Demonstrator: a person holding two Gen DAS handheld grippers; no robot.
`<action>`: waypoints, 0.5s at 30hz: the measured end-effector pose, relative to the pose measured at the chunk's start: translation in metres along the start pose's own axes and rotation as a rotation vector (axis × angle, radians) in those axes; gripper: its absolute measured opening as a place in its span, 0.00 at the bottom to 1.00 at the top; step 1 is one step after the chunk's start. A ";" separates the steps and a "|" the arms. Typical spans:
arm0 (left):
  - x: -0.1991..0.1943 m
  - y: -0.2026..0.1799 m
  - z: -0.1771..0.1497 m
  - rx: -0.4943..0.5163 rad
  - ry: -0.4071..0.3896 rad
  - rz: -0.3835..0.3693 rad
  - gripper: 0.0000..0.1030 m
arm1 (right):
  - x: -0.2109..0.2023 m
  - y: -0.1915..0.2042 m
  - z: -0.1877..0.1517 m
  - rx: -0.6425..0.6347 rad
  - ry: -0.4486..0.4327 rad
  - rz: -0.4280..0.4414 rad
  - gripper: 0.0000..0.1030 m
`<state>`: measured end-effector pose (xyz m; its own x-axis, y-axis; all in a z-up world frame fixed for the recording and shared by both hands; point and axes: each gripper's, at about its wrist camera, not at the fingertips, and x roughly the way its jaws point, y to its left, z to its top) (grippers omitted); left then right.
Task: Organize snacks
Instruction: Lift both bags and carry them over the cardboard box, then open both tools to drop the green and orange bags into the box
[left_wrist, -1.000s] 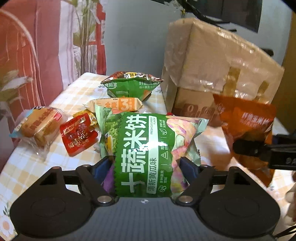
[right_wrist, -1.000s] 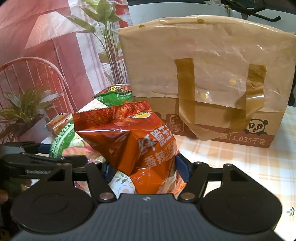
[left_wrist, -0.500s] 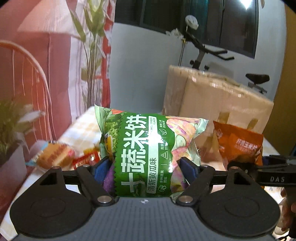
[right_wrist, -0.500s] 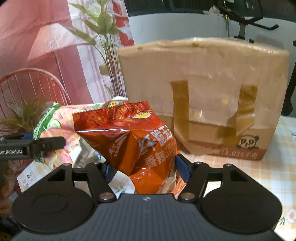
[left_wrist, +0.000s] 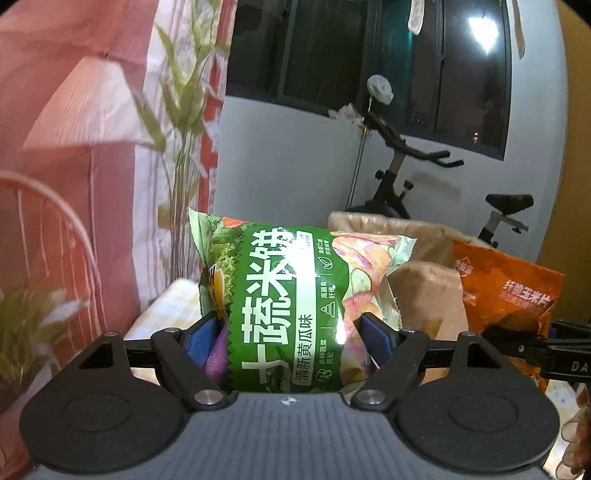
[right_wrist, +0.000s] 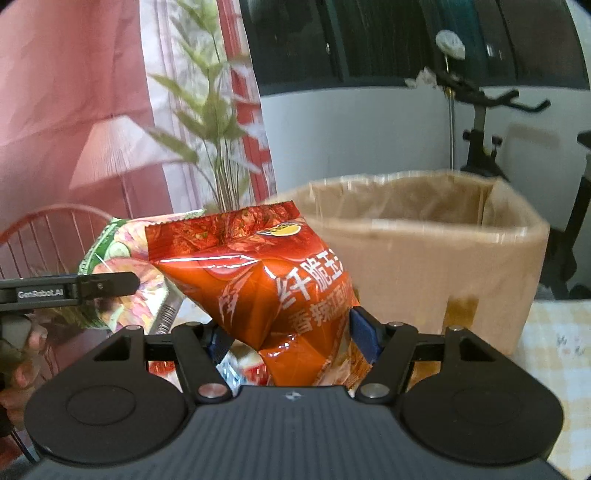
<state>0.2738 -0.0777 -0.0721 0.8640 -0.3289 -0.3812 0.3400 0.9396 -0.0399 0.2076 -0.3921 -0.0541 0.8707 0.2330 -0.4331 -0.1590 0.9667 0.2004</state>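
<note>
My left gripper (left_wrist: 291, 332) is shut on a green rice-cracker bag (left_wrist: 288, 302) and holds it upright in the air, left of the brown paper bag (left_wrist: 424, 295). My right gripper (right_wrist: 288, 332) is shut on an orange-red corn-chip bag (right_wrist: 266, 280) and holds it up in front of the open brown paper bag (right_wrist: 443, 258), near its rim height. The orange bag also shows in the left wrist view (left_wrist: 513, 295), and the green bag in the right wrist view (right_wrist: 125, 266), left of the orange one. The bag's inside is hidden.
A checked tablecloth (right_wrist: 554, 332) covers the table under the paper bag. A pink curtain with leaf print (left_wrist: 92, 147) hangs at the left. An exercise bike (left_wrist: 406, 173) stands behind the bag by the grey wall. Small snack packets (right_wrist: 243, 365) lie below my right gripper.
Both grippers have risen with their bags. The table snacks have dropped out of the left view, and the paper bag's open top now shows in the right view.
</note>
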 end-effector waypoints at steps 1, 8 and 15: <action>0.000 -0.003 0.005 0.002 -0.009 -0.003 0.80 | -0.002 0.000 0.005 0.000 -0.011 0.003 0.66; 0.009 -0.024 0.039 -0.007 -0.063 -0.029 0.81 | -0.012 -0.011 0.045 -0.002 -0.073 -0.001 0.66; 0.037 -0.050 0.071 -0.034 -0.077 -0.075 0.81 | -0.013 -0.039 0.090 -0.015 -0.139 -0.046 0.66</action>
<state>0.3156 -0.1434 -0.0191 0.8629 -0.4038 -0.3038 0.3934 0.9142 -0.0977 0.2446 -0.4421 0.0231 0.9332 0.1721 -0.3155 -0.1231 0.9779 0.1692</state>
